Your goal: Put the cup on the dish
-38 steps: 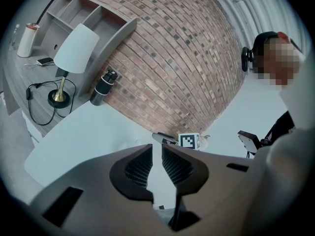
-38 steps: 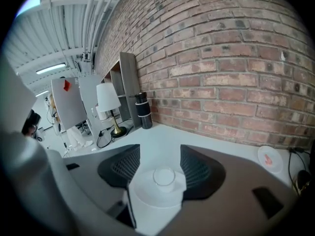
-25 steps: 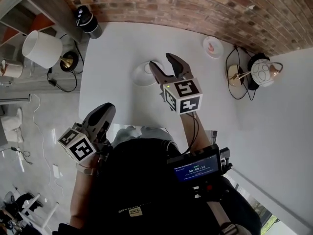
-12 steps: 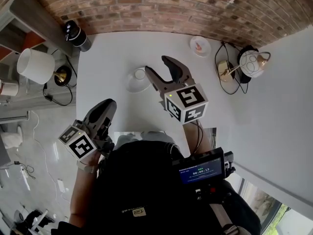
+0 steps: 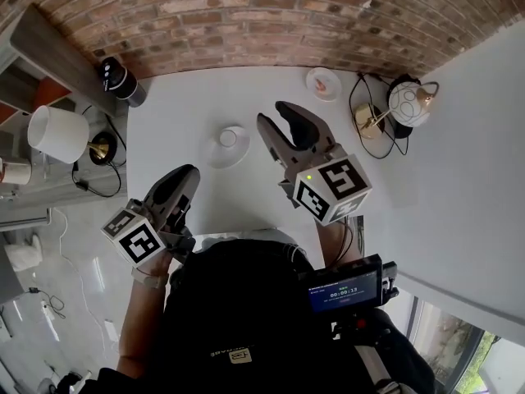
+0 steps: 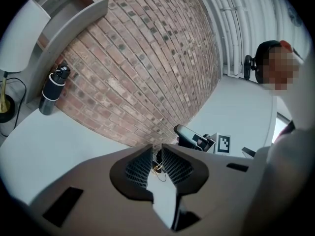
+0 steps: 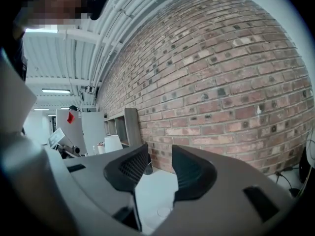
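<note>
Cup sits upright on the dish, about mid-table, a bit to the left, on the white table. Nothing is touching either one.

R gripper hangs just right of the dish and is clear of it, tips pointing far toward the brick wall. Its jaws are about half apart and closing, w/ nothing between the pads. Thru the gap only bare tabletop and wall base show.

L gripper is at the table's near-left edge, well apart from cup and dish. Its jaws are nearly together w/ only a thin slit between the pads. It holds nothing, and a bit of cable on the far table shows thru the slit.

Other bits:
- A small plate w/ something pinkish on it sits far right on the table, near the wall.
- A globe lamp w/ a brass stand and black cable is just right of that plate.
- A black bottle stands at the far-left corner.
- A white-shade lamp is off the table's left side, beside a grey shelf.
</note>
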Demonstrator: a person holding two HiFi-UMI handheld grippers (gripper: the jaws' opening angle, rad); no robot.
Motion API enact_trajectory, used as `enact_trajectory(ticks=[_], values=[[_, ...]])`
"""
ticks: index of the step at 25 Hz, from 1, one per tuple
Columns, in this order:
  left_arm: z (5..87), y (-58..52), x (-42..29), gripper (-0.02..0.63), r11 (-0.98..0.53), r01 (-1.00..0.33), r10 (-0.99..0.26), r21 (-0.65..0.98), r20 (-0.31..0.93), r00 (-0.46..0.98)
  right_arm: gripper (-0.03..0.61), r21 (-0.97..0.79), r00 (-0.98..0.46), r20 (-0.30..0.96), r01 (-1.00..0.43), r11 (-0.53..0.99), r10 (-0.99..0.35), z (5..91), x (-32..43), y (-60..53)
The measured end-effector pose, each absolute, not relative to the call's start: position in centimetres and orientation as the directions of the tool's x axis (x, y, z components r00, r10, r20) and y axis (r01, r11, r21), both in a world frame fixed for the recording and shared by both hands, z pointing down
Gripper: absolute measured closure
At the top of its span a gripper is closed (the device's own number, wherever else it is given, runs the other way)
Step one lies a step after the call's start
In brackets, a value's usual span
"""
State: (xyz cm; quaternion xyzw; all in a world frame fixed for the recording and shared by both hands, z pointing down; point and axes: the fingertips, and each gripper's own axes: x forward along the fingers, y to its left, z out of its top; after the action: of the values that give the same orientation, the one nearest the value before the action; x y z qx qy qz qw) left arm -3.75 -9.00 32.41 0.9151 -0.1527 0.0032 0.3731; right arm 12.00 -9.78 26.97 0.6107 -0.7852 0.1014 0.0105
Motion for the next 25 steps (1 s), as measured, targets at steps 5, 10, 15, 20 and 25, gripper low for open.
enact_trajectory(ticks=[5,10,15,20,25], values=[[31.6,-9.5,-2.7,0.552,-0.692,-0.258,-0.256,0.674,0.105,0.961,0.441,-0.164,-0.25,0.08,-0.958,0.234,-0.965,25.2,12.7,-8.6],[30.8,-10.0,-1.6,0.552,-0.708,-0.23,-0.232,0.667,0.088,0.969,0.481,-0.22,-0.218,0.034,-0.954,0.205,-0.975,24.2,14.2,-7.2],[30.2,-10.2,-0.8,0.552,-0.716,-0.205,-0.209,0.667,0.075,0.975,0.504,-0.315,-0.213,-0.023,-0.925,0.21,-0.977,23.6,15.1,-5.8],[29.9,-10.3,0.1,0.552,-0.722,-0.184,-0.191,0.667,0.063,0.979,0.506,-0.384,-0.205,-0.073,-0.898,0.217,-0.976,23.0,15.9,-4.5],[29.7,-10.5,0.6,0.552,-0.72,-0.174,-0.183,0.672,0.058,0.981,0.506,-0.408,-0.197,-0.086,-0.887,0.214,-0.977,22.9,16.3,-4.1]])
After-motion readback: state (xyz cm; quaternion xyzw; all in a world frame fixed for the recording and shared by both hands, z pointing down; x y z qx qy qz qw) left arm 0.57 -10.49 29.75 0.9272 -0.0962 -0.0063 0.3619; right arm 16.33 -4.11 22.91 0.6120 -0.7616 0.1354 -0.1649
